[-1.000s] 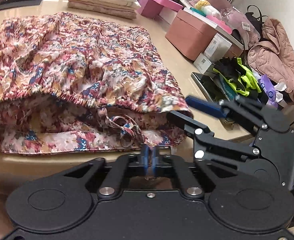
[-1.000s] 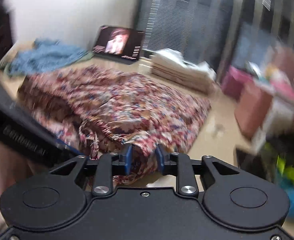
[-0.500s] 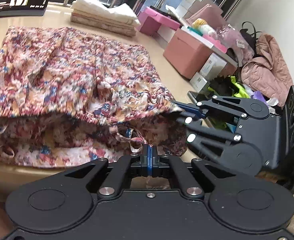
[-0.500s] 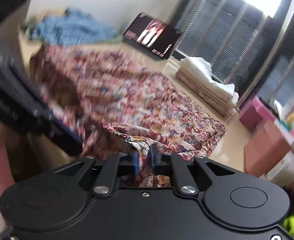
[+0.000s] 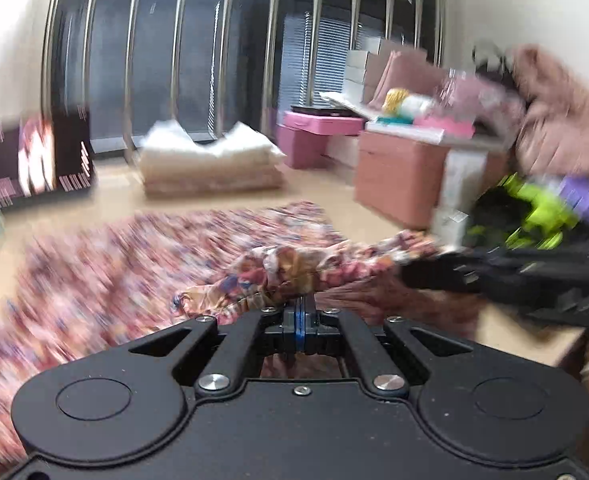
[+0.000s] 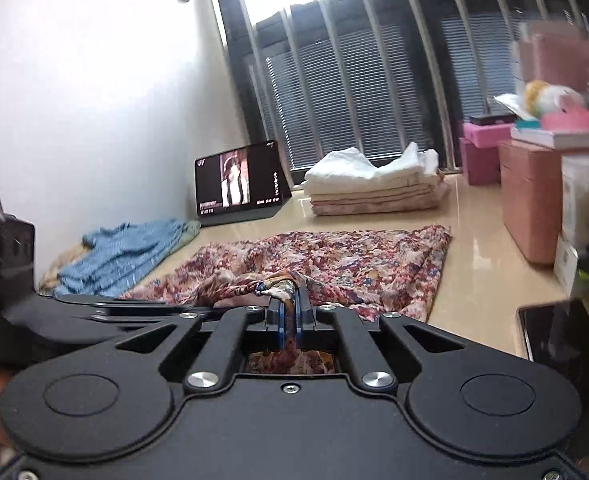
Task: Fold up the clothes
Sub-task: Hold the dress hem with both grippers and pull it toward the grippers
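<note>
A floral garment in red, pink and tan lies spread on the beige table. My left gripper is shut on a bunched near edge of the garment, lifted off the table. My right gripper is shut on the same raised edge further along; folds of cloth stand up between its blue pads. The right gripper's black arm shows at the right of the left wrist view, and the left gripper's body at the left of the right wrist view. The left wrist view is blurred.
A stack of folded pale cloths sits at the table's far end beside a lit tablet. A blue garment lies at the left. Pink boxes and a dark tablet line the right side.
The right gripper closed onto the garment's edge. Both grippers tipped up toward level and raised the near edge off the table; the views now look across the table to the window.
</note>
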Motion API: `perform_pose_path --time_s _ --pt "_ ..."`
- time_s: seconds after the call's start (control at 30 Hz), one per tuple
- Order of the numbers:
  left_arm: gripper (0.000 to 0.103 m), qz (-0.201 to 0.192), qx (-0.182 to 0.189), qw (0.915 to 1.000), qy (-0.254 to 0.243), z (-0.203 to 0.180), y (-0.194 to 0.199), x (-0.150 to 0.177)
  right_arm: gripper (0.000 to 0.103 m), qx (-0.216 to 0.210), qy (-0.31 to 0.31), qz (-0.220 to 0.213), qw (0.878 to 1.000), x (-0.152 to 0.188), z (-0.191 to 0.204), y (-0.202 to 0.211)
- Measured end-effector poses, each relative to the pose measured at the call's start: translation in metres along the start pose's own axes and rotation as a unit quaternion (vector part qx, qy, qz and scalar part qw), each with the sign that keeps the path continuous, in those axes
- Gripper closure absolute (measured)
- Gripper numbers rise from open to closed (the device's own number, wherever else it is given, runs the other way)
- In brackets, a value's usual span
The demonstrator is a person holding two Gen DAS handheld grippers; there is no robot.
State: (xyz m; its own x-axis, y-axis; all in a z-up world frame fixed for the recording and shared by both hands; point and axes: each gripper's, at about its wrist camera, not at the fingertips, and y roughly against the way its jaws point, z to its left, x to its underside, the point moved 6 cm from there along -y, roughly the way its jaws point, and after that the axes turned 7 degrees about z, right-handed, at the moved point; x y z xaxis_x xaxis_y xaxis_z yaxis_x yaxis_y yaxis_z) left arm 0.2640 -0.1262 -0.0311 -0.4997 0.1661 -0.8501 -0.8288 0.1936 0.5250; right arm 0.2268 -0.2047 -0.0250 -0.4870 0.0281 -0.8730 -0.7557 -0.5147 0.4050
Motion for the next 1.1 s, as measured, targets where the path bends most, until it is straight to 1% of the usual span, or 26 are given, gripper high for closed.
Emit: perform_pose_path --time_s 0.07,0.13,0.2,0.23,0.27,0.33,0.43,0.5,0.53,0.63,0.7,0.77,0.8,0.83,0.9,1.0,1.07,1.1 --pt "0.103 -0.005 -0.043 0.9984 -0.037 -0.002 -0.003 0.003 0.099 -0.003 -0.010 0.001 1.000 0.004 0.000 -0.001" --pt "0.103 0.007 -0.059 0.9968 -0.053 -0.003 -0.006 0.008 0.099 -0.002 -0.012 0.008 1.000 0.008 0.001 -0.003" --pt "0.102 0.035 -0.010 0.9990 -0.025 0.000 -0.002 0.013 0.098 -0.001 -0.015 0.015 1.000 0.011 0.001 -0.004" --pt "0.102 0.049 0.026 0.9985 0.000 0.003 0.001 0.015 0.098 -0.002 -0.018 0.017 1.000 0.012 0.001 -0.005" --pt "0.101 0.065 0.054 0.9962 0.023 0.007 0.005 0.019 0.097 -0.002 -0.021 0.019 1.000 0.013 0.000 -0.005" --pt "0.101 0.095 0.109 0.9873 0.066 0.013 0.015 0.025 0.095 -0.003 -0.026 0.023 0.999 0.015 -0.001 -0.006" --pt "0.101 0.111 0.173 0.9738 0.097 0.020 0.034 0.033 0.095 -0.002 -0.029 0.027 0.999 0.017 -0.002 -0.005" --pt "0.100 0.117 0.209 0.9650 0.107 0.022 0.045 0.038 0.095 -0.001 -0.027 0.030 0.999 0.018 -0.002 -0.005" --pt "0.100 0.120 0.221 0.9615 0.111 0.023 0.049 0.041 0.095 0.000 -0.026 0.030 0.999 0.019 -0.001 -0.004" --pt "0.100 0.129 0.186 0.9685 0.104 0.025 0.045 0.045 0.095 0.003 -0.025 0.029 0.999 0.019 0.000 -0.002" --pt "0.100 0.141 0.170 0.9688 0.113 0.028 0.037 0.047 0.095 0.005 -0.026 0.028 0.999 0.019 0.000 -0.002" --pt "0.097 0.149 0.153 0.9691 0.123 0.031 0.031 0.046 0.095 0.007 -0.028 0.028 0.999 0.020 -0.001 -0.001" --pt "0.087 0.152 0.143 0.9696 0.128 0.032 0.029 0.046 0.095 0.009 -0.028 0.029 0.999 0.020 -0.001 -0.001" --pt "0.073 0.153 0.133 0.9700 0.133 0.034 0.028 0.046 0.094 0.010 -0.029 0.029 0.999 0.020 -0.001 0.000" --pt "0.065 0.146 0.115 0.9712 0.149 0.039 0.030 0.045 0.095 0.011 -0.027 0.032 0.999 0.021 -0.001 -0.001" --pt "0.065 0.161 0.107 0.9674 0.163 0.041 0.027 0.047 0.094 0.015 -0.018 0.035 0.999 0.025 0.001 -0.003" --pt "0.067 0.166 0.111 0.9654 0.168 0.040 0.022 0.048 0.094 0.013 -0.018 0.035 0.999 0.026 0.002 -0.005" --pt "0.074 0.168 0.114 0.9644 0.170 0.040 0.020 0.048 0.094 0.012 -0.017 0.033 0.999 0.025 0.003 -0.005"
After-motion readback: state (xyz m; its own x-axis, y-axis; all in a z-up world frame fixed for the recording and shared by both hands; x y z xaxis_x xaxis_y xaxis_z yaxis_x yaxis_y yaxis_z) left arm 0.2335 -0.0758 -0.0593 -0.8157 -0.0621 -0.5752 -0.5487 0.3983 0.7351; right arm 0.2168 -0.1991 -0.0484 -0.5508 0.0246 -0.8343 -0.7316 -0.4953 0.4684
